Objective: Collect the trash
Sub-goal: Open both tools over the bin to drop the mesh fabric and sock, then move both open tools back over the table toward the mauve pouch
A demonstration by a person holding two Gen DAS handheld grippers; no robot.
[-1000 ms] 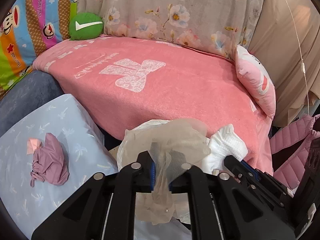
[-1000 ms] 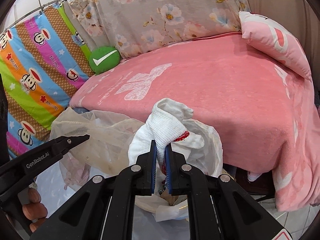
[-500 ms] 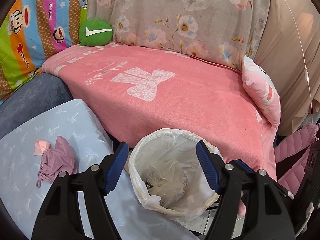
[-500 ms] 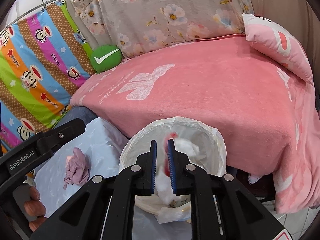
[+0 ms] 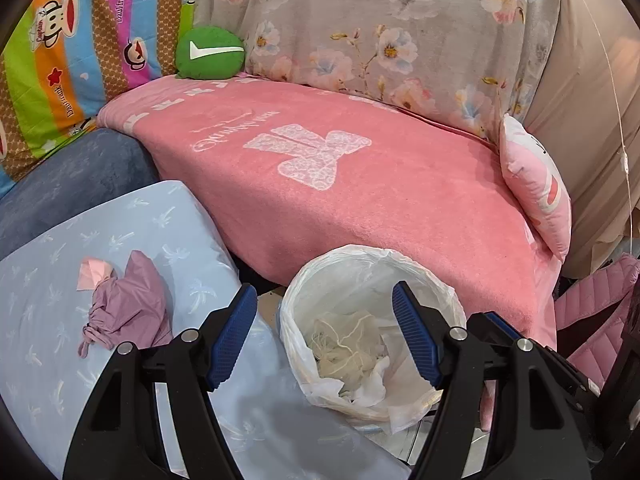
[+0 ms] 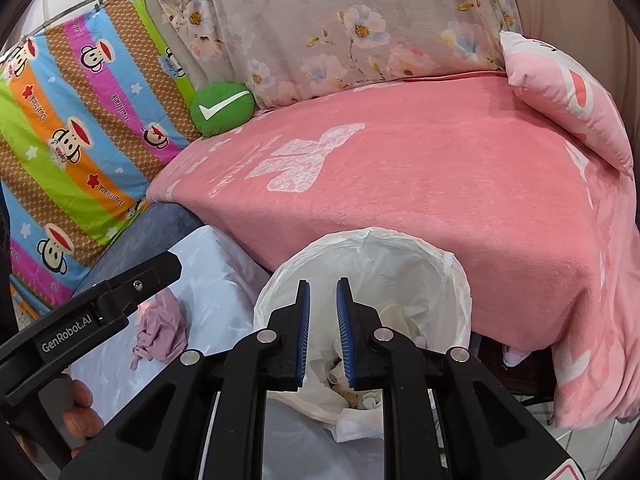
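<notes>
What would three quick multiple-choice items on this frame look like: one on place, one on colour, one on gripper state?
1. Where does the crumpled purple bag lie?
A. in the bin
B. on the light blue cushion
C. on the pink blanket

2. What colour is the round pillow with the white tick?
A. green
B. red
C. yellow

3. How does the left gripper stand?
A. shut on a tissue
B. shut on the liner
C. open, holding nothing

Key:
1 B, it rests on the light blue cushion, left of the lined bin.
2 A, the pillow is green.
3 C, its jaws are spread wide above the bin, nothing between them.
</notes>
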